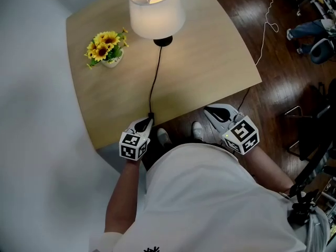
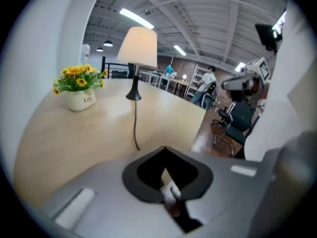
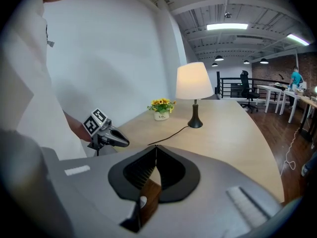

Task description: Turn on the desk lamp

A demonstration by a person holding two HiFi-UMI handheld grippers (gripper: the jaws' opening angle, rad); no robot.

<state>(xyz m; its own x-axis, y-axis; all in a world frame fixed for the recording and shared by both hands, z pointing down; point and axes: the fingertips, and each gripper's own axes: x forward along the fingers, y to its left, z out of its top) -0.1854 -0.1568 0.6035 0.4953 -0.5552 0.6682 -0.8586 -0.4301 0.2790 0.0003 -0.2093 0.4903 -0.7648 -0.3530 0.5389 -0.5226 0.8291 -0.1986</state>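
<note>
The desk lamp [image 1: 156, 9] stands at the far side of the wooden table [image 1: 210, 62], its white shade glowing and the bulb bright inside. Its black cord [image 1: 153, 85] runs from the dark base [image 1: 163, 41] to the near table edge. My left gripper [image 1: 150, 119] is at that edge with its tips beside the cord's end, jaws closed together with nothing seen between them. My right gripper [image 1: 207, 109] hovers just off the near edge to the right, also shut and empty. In the left gripper view the lamp [image 2: 138, 46] and cord [image 2: 134, 125] lie straight ahead.
A small white pot of yellow flowers [image 1: 107, 49] sits left of the lamp. A white wall runs along the table's left. Dark wood floor lies to the right, with a white cable [image 1: 268, 22] and office chairs [image 2: 233, 120] beyond. My shoes [image 1: 164, 136] show under the table edge.
</note>
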